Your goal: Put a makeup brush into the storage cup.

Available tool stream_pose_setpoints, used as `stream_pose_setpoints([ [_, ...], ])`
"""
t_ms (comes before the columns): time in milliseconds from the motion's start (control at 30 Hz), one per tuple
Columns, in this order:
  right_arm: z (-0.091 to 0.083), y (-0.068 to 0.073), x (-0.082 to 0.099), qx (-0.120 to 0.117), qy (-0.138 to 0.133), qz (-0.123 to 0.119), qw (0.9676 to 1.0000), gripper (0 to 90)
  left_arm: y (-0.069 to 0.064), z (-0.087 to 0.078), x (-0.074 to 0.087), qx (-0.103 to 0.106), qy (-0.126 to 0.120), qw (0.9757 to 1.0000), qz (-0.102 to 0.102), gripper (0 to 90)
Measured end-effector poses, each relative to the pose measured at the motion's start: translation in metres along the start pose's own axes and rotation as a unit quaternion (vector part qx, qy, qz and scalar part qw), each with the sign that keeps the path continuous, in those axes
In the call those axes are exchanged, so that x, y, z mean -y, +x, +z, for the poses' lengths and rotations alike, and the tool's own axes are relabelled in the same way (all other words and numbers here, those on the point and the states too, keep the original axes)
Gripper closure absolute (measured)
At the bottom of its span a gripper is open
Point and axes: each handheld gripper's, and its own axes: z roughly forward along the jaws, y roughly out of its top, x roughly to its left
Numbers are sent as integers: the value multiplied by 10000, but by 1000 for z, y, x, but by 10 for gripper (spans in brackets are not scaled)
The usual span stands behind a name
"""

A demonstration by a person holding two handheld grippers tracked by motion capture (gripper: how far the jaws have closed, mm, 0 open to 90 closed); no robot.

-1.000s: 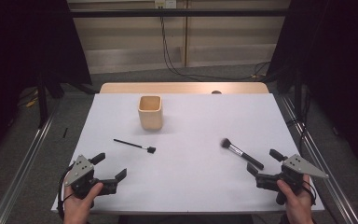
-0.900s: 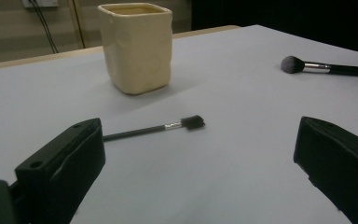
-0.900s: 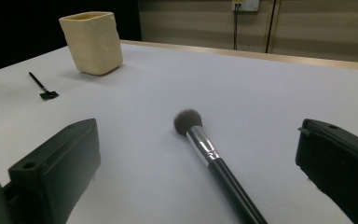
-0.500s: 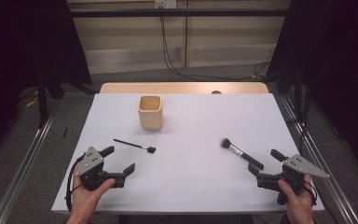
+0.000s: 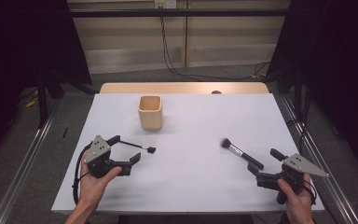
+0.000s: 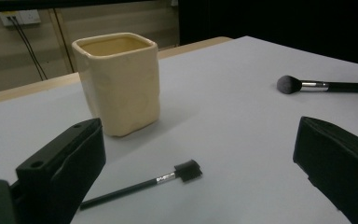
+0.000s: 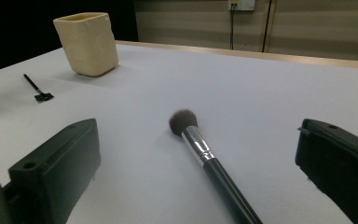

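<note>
White table top (image 5: 191, 186) carries a cream square ceramic cup (image 5: 150, 112) upright toward its far side. My left gripper (image 5: 127, 150) has jaws spread, empty, around the thin black spoolie brush (image 5: 137, 146) lying flat near the cup. My right gripper (image 5: 265, 161) is likewise spread and empty, flanking the handle of the black powder brush (image 5: 241, 154).
</note>
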Motion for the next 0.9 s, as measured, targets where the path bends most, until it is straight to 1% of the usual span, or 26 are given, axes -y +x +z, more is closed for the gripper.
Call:
stream_pose_setpoints([
  [33,0,-1,0,-17,6,34,10000,0,2,2,0,-51,0,10000,46,21],
  [100,0,-1,0,-22,-13,66,10000,0,5,5,0,-148,53,9999,-24,22],
  [133,0,-2,0,-19,-12,60,10000,0,6,5,0,-154,55,9999,-53,22],
  [200,-1,-2,0,-14,-9,47,10000,0,7,6,-2,-202,38,9998,-30,28],
  [233,-1,-1,0,-16,-19,53,10000,0,9,7,-3,-161,12,9999,-45,26],
  [267,-1,0,0,-31,-14,51,10000,0,11,7,-4,-180,-15,9998,-92,28],
  [300,-1,0,0,-31,-14,51,10000,0,13,8,-6,-229,-35,9997,-96,28],
  [400,-1,1,0,-53,-41,3,10000,0,18,12,-9,-222,-57,9996,-142,23],
  [433,-1,1,0,-53,-41,3,10000,0,18,13,-9,-300,-99,9994,-151,23],
  [467,-1,1,0,-48,-42,-2,10000,0,17,14,-10,-327,-150,9992,-175,20],
  [500,-1,1,0,-46,-41,-9,10000,0,16,15,-11,-309,-134,9993,-158,21],
  [533,-1,1,0,-47,-38,-6,10000,0,16,16,-13,-290,-103,9995,-68,21],
  [567,0,0,0,-45,-27,-17,10000,0,17,17,-15,-283,-114,9995,-52,21],
  [633,0,1,0,-37,-20,-17,10000,0,21,19,-18,-285,-144,9995,-88,21],
  [667,0,1,0,-39,-21,-8,10000,0,26,21,-20,-274,-110,9995,-125,21],
  [733,0,1,0,-44,-29,-24,10000,0,28,24,-23,-296,-41,9995,-139,20],
  [833,1,1,0,-42,-15,-41,10000,0,26,28,-32,-235,-138,9996,-27,19],
  [900,1,1,0,-57,-10,-51,10000,0,25,32,-36,-212,-86,9997,79,19],
])
